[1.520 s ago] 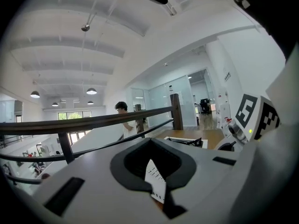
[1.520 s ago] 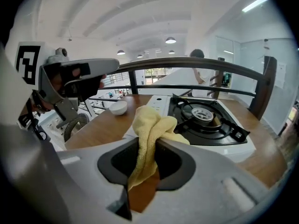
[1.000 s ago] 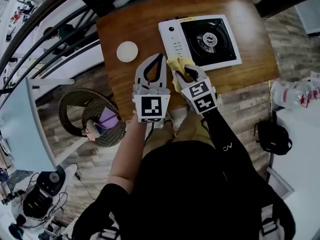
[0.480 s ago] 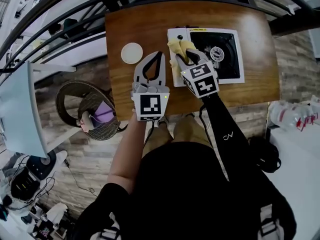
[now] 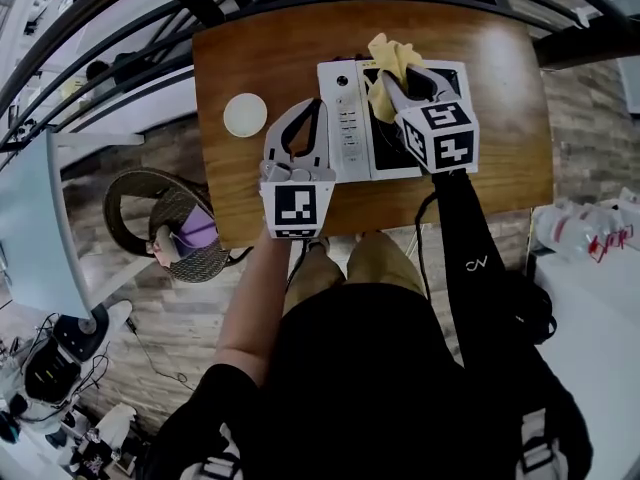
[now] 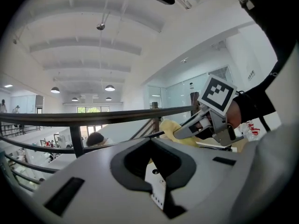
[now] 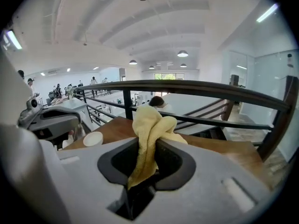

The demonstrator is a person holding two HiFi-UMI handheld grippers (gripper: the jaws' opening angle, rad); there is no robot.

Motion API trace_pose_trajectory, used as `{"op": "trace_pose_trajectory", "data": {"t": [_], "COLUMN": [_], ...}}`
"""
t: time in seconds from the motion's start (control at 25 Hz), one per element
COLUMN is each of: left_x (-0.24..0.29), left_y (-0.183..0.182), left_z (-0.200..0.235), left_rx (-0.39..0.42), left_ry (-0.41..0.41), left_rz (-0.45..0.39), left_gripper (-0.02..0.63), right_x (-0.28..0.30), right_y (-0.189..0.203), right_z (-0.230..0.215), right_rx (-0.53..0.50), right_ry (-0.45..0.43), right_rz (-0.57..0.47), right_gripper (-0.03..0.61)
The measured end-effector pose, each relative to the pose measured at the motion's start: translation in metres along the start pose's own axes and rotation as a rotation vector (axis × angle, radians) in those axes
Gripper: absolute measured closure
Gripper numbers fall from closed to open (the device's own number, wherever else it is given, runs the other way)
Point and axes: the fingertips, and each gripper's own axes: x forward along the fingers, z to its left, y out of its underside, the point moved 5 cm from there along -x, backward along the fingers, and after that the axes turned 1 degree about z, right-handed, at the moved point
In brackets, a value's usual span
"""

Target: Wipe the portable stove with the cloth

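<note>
Yellow cloth point(image 7: 152, 122) sits pinched between the right gripper point(image 7: 148, 144) fingers point(image 7: 196, 171).

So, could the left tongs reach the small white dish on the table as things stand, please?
Probably yes: the left tongs, shut and empty, hover beside the white dish, with only bare table between.

The cloth point(image 5: 385, 60) looks soft and fleecy; the table point(image 5: 260, 48) is polished wood; the stove point(image 5: 352, 153) seems smooth painted metal.
</note>
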Motion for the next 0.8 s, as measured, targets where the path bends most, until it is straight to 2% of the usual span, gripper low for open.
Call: {"op": "trace_pose_trajectory", "data": {"t": [0.28,0.52,0.64,0.8], "left_x": [0.027,0.048,0.052,0.053], "left_y": [-0.003,0.000,0.002,0.002], "left_z": [-0.014,-0.027,-0.032,-0.036], "left_rx": [-0.020,-0.022,-0.016,-0.002], "left_ry": [0.018,0.033,0.034,0.034], "left_rz": [0.007,0.022,0.030,0.033], "left_gripper": [0.604,0.604,0.604,0.604], "right_x": [0.010,-0.002,-0.011,-0.024], "right_y": [0.036,0.057,0.061,0.042], "right_z": [-0.052,-0.094,-0.107,-0.089], "right_rx": [0.035,0.059,0.069,0.052], "right_ry": [0.030,0.089,0.110,0.044], "right_rz": [0.120,0.147,0.142,0.063], "right_gripper": [0.488,0.488,0.488,0.488]}}
